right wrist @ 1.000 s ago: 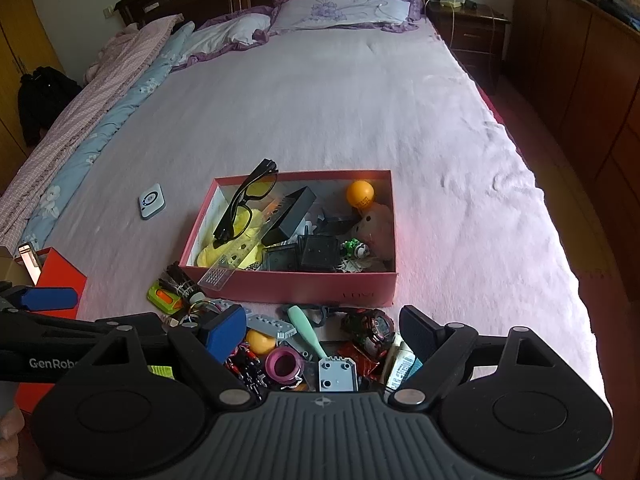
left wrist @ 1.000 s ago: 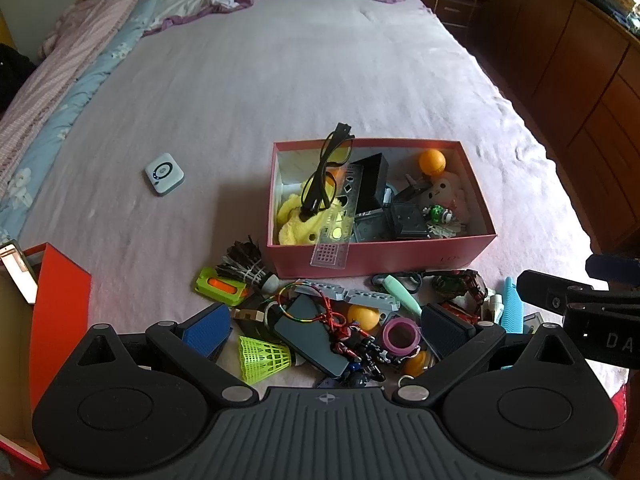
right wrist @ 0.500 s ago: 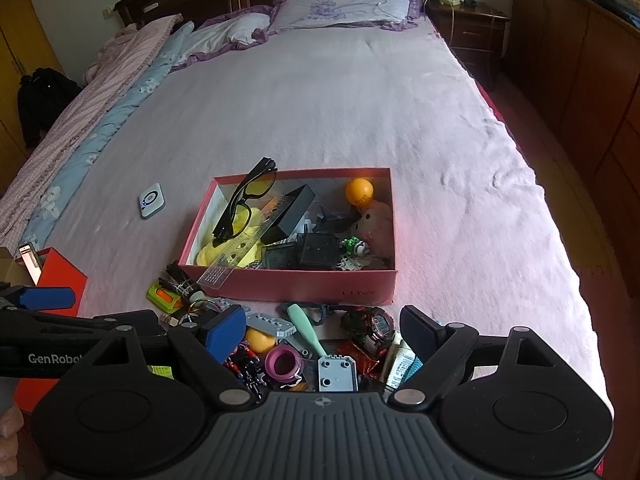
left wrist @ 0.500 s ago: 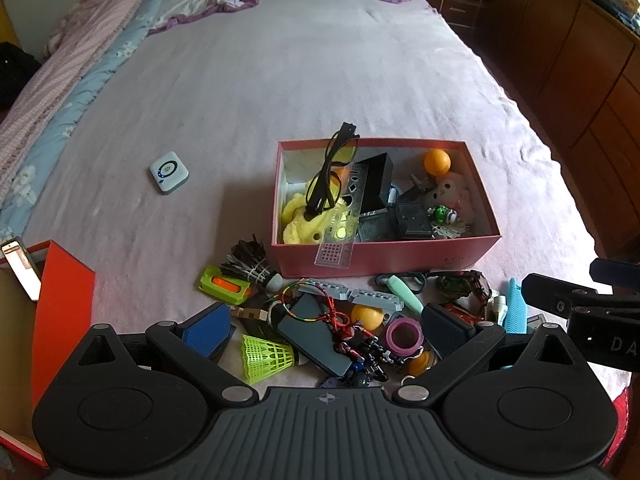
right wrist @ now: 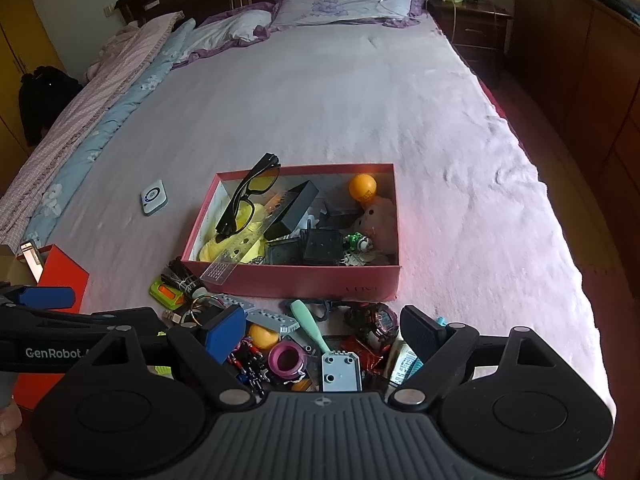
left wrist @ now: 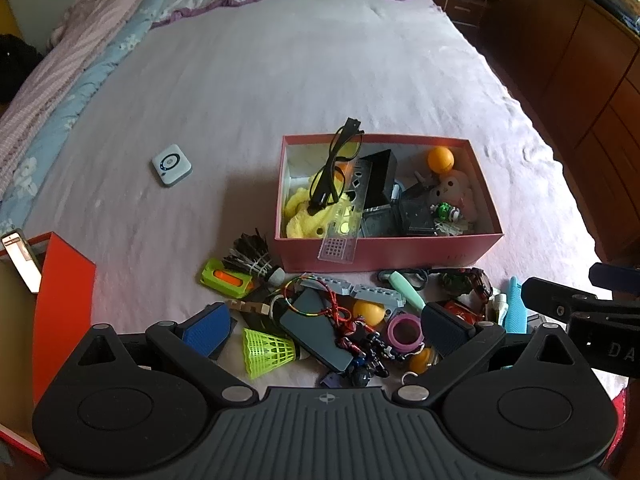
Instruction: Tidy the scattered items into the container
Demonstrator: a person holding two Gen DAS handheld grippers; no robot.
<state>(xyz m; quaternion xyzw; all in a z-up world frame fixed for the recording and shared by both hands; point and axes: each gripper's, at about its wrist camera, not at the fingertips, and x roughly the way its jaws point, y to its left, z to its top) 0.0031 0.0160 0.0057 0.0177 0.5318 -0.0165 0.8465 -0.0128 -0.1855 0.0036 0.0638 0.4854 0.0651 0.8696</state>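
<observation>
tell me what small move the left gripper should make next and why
Probably lower the left gripper a little onto the green shuttlecock and close. Its jaws are open and empty above the loose pile, the shuttlecock lies nearest between them, and the pink box sits just beyond for the drop.

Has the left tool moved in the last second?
Yes. In its own view the pink box and small white device sit slightly farther right and lower, so the left tool swung slightly left, still open.
</observation>
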